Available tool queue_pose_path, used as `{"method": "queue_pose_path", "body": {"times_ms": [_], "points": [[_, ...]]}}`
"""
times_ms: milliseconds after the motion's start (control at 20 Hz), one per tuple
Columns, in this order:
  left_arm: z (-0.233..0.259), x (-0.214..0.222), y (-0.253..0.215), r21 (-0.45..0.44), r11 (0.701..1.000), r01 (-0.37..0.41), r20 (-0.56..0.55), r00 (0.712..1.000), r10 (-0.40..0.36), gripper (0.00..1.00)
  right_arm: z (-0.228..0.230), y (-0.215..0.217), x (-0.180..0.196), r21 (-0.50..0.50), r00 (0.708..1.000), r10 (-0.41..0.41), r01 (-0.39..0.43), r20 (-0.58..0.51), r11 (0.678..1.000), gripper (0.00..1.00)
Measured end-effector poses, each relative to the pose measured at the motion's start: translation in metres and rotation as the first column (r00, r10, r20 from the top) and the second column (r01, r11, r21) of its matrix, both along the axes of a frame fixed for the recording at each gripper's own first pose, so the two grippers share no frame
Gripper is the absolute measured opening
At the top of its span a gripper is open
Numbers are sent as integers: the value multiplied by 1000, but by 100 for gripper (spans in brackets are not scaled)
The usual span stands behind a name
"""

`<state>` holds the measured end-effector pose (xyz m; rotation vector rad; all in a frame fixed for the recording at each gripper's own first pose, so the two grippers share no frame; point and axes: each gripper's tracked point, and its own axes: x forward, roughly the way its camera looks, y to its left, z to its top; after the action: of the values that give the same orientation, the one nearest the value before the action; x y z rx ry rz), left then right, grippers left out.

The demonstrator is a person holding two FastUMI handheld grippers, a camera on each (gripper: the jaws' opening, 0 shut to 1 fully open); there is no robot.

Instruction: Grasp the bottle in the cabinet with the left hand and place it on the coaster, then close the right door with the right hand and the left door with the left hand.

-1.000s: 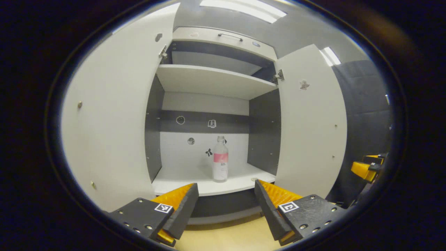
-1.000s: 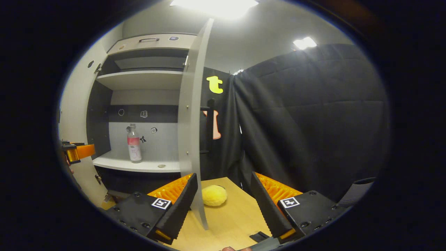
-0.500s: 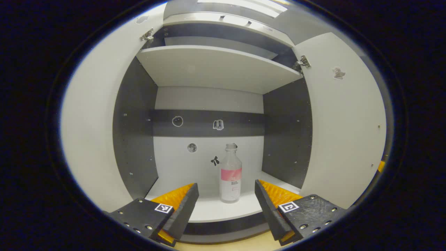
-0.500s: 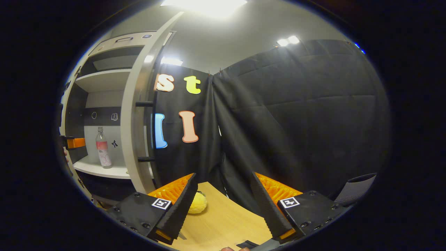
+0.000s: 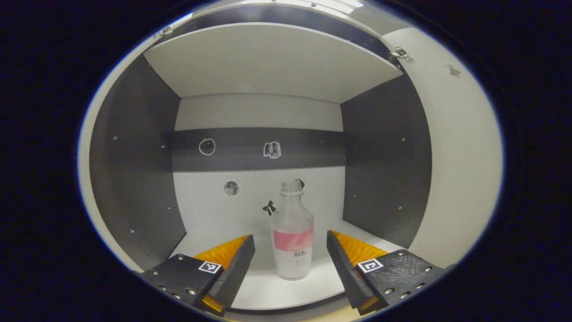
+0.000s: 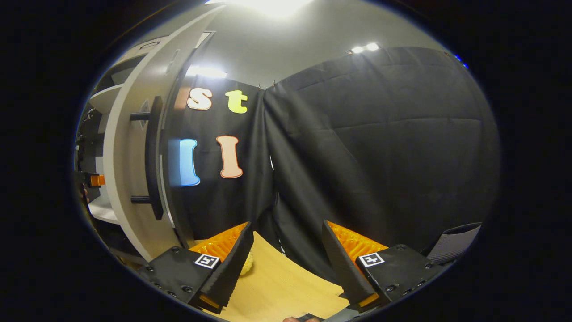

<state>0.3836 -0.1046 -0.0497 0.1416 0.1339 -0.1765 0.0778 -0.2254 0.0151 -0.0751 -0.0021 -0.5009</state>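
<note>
My left gripper (image 5: pixel 290 250): jaws apart, clear pink-labelled glass bottle (image 5: pixel 292 232) standing at 12 o'clock between them, untouched, on the white cabinet shelf (image 5: pixel 277 293). Label print illegible. My right gripper (image 6: pixel 286 257): jaws apart, empty, white right door (image 6: pixel 129 170) at 10 o'clock.

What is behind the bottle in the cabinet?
Behind the bottle is the cabinet's back panel, with small stickers: a bow-shaped one beside its shoulder and another partly hidden by its cap. Whatever lies directly behind its labelled body is covered.
</note>
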Motion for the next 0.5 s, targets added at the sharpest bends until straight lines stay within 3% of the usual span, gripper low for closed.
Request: {"method": "queue_pose_path", "body": {"times_ms": [100, 150, 200, 350, 400, 450, 500], "points": [[-7, 13, -6, 5, 1000, 1, -3, 1000, -1, 94, 1, -8, 5, 7, 1000, -16, 16, 5, 1000, 97], [-10, 18, -6, 3, 1000, -8, 0, 1000, 8, 100, 1, -13, 5, 9, 1000, -24, 24, 7, 1000, 97], [-12, 24, -7, -7, 1000, -15, -1, 1000, 15, 94, 1, -18, 6, 10, 999, -31, 31, 6, 999, 97], [-15, 33, -10, -68, 998, -9, -1, 1000, 9, 91, -3, -25, 7, 17, 999, -35, 35, -3, 999, 97], [-15, 35, -8, -79, 997, -14, -1, 1000, 14, 91, -3, -26, 8, 16, 999, -38, 38, -4, 999, 92], [-15, 38, -8, -86, 996, -17, 0, 1000, 17, 91, -3, -28, 9, 17, 999, -40, 40, -5, 999, 97], [-15, 41, -7, -90, 996, -19, 3, 1000, 20, 99, -5, -27, 10, 22, 999, -31, 31, -10, 999, 97]]}}
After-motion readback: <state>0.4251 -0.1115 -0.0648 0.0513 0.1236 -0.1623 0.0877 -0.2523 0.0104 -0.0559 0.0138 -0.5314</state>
